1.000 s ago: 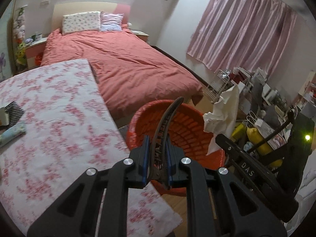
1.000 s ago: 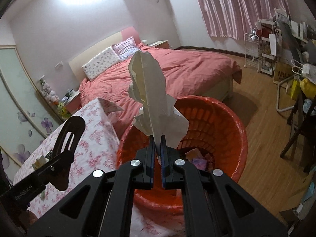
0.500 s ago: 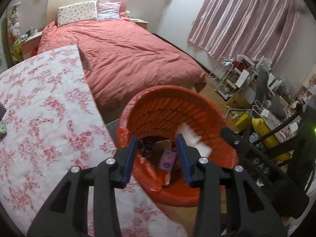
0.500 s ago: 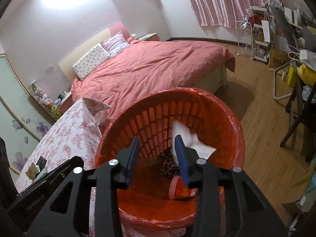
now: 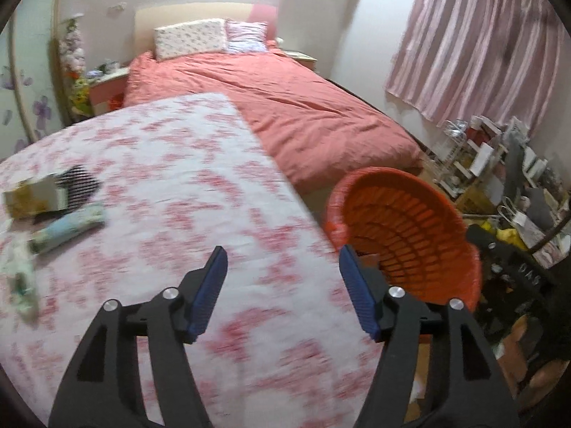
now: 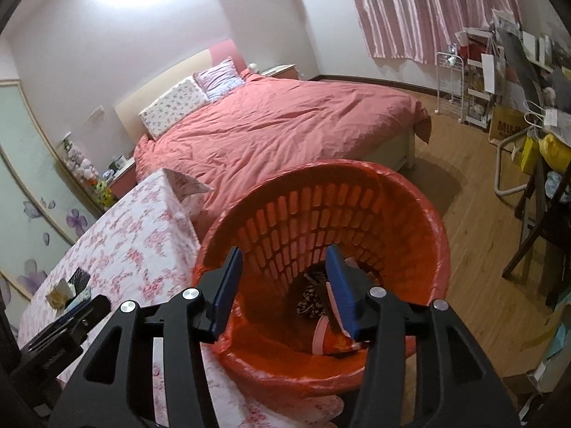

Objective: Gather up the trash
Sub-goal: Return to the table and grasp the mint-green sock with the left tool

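- left gripper over the table, jaws opening, nothing in them
- right gripper over the bin, opening too, empty; trash sits inside

The basket was orange-red with a slotted lattice wall, lined with a red bag. The tablecloth was white with pink flowers. The quilt was plain salmon pink. One pillow was white with small floral print, the other pale lilac with stripes. The curtain was pink with vertical stripes. The floor was light brown wood. Both grippers' pads were blue on black frames.
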The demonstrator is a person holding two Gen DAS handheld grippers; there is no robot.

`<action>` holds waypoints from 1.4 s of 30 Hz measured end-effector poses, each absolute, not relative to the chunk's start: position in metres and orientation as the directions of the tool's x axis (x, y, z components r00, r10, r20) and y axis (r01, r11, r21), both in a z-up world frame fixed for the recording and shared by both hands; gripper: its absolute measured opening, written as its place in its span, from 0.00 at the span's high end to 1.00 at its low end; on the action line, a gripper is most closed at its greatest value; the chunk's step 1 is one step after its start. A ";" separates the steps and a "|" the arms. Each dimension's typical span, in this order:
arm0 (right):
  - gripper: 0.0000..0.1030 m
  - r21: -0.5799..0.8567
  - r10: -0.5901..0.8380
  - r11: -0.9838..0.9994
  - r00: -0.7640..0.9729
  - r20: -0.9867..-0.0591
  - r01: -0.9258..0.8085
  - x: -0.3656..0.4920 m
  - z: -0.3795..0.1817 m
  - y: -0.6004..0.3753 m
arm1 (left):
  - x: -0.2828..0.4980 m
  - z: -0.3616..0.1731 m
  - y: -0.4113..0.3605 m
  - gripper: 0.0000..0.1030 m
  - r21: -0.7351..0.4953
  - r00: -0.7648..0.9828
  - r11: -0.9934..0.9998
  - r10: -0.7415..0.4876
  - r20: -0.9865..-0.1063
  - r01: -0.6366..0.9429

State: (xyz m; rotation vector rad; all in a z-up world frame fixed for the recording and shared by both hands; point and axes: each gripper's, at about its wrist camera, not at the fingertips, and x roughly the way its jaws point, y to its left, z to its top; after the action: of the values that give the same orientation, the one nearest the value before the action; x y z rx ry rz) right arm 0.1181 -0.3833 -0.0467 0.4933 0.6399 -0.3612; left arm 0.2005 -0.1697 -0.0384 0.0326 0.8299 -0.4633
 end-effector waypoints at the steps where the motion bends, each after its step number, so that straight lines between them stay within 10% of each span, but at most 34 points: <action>1: 0.52 0.320 -0.165 0.829 0.747 -0.644 0.459 0.119 -0.047 -0.380 | 0.201 -0.038 -0.158 0.33 -0.138 0.595 0.911 -0.362 -0.717 0.388; 23: 0.47 0.187 -0.048 0.952 0.721 -0.691 0.242 0.155 -0.050 -0.256 | 0.251 -0.079 0.063 0.19 -0.095 0.626 0.991 -0.015 -0.780 -0.095; 26: 0.47 0.169 -0.037 0.962 0.715 -0.698 0.215 0.161 -0.049 -0.240 | 0.261 -0.086 0.062 0.30 -0.065 0.615 0.992 0.018 -0.789 -0.112; 32: 0.47 0.148 -0.011 0.975 0.702 -0.712 0.166 0.175 -0.051 -0.209 | 0.269 -0.082 0.077 0.86 -0.046 0.615 0.992 0.038 -0.787 -0.120; 42: 0.47 0.156 0.103 0.987 0.666 -0.739 0.020 0.214 -0.060 -0.128 | 0.256 -0.074 0.155 0.89 0.012 0.616 0.980 0.136 -0.776 -0.201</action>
State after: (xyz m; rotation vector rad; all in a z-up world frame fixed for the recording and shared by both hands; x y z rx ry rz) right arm 0.2142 -0.1282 -0.0598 0.1562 0.8417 0.0469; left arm 0.2564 0.1546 -0.0740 -0.0787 0.8861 0.1940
